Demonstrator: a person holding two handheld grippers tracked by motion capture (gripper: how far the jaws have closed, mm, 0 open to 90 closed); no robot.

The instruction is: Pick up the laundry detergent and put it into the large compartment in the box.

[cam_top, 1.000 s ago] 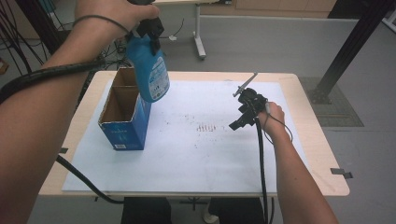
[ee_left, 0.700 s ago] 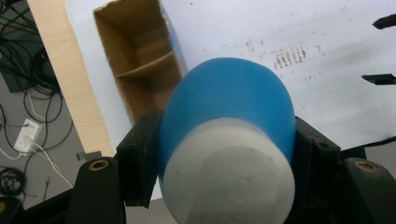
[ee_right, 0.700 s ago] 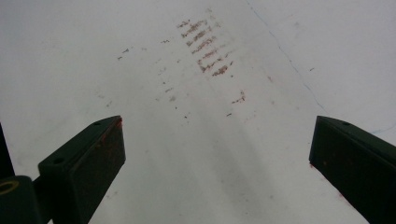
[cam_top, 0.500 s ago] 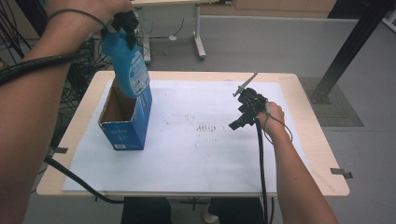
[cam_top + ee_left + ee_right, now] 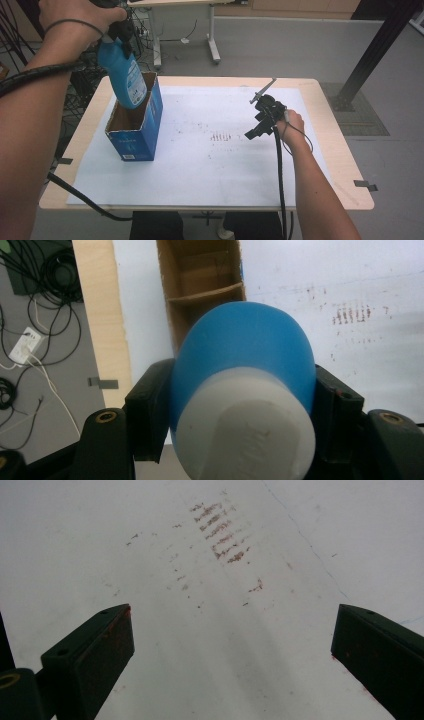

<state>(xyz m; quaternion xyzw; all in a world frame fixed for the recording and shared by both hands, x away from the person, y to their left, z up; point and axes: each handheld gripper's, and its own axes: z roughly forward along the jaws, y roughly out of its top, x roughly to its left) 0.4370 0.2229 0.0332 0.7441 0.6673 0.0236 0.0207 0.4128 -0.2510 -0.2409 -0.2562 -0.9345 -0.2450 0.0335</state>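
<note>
A blue bottle (image 5: 124, 75) with a white cap hangs neck-up over an open blue cardboard box (image 5: 135, 131) at the table's left. My left gripper (image 5: 120, 31) is shut on the bottle just below the cap. In the left gripper view the bottle (image 5: 245, 360) bulges between the black jaws, and the box (image 5: 202, 287) with its cardboard divider lies below. My right gripper (image 5: 254, 131) stands open low over the white sheet at the right, nothing between its fingers (image 5: 90, 657).
A white sheet (image 5: 210, 160) with reddish-brown smudges (image 5: 219, 136) covers the wooden table (image 5: 327, 125). Cables lie on the floor to the left (image 5: 40, 300). A black post (image 5: 372, 50) stands at the far right, and another table's legs (image 5: 212, 35) stand behind.
My left gripper has carried the bottle leftward and lowered it over the open box. The right gripper has not moved.
</note>
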